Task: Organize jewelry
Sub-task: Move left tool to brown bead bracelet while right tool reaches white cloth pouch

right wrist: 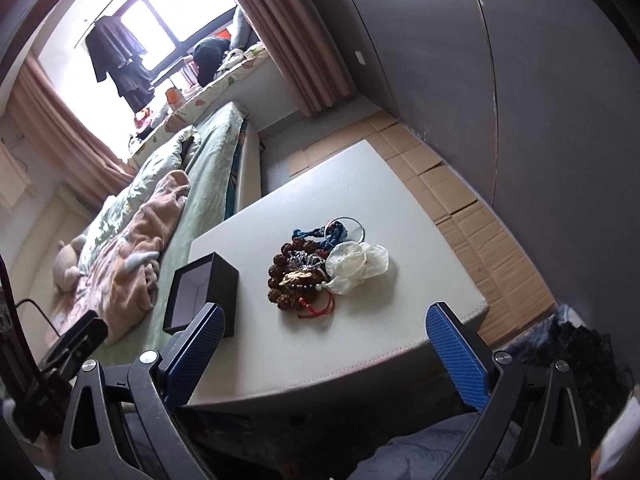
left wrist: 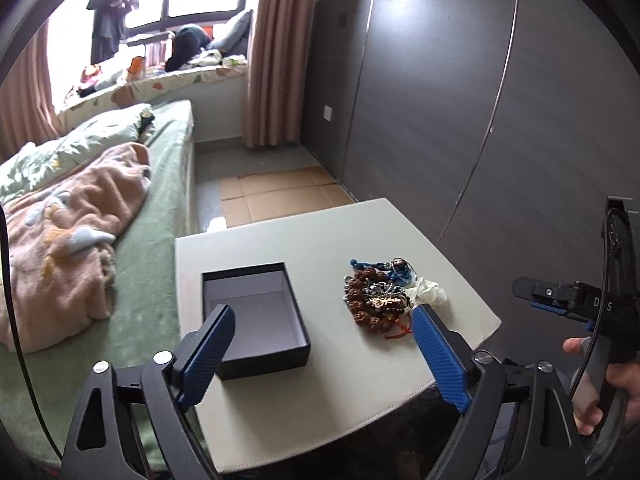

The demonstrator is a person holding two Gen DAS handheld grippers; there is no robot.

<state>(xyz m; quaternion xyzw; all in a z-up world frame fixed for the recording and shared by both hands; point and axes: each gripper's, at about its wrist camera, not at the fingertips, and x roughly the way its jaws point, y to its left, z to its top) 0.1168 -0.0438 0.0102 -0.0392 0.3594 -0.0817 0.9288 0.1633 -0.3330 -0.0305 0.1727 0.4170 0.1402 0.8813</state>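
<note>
A pile of jewelry [left wrist: 378, 298] lies on a pale square table [left wrist: 340, 360]: brown bead bracelets, blue cord, a red string and a white fabric flower [left wrist: 430, 294]. To its left stands an open black box [left wrist: 256, 316] with a pale, empty inside. My left gripper [left wrist: 322, 332] hovers over the table's near side, open, nothing between its blue pads. In the right wrist view the jewelry pile [right wrist: 308, 276] and the white flower [right wrist: 358, 264] lie ahead, the black box [right wrist: 202, 294] to the left. My right gripper [right wrist: 324, 328] is open and empty above the table's near edge [right wrist: 332, 376].
A bed with a green sheet [left wrist: 160, 240] and a pink blanket [left wrist: 68, 248] runs along the table's left side. Grey wardrobe doors [left wrist: 480, 120] stand to the right, with flattened cardboard [left wrist: 276, 196] on the floor beyond the table. A hand [left wrist: 612, 384] holds the right gripper's handle at the left wrist view's right edge.
</note>
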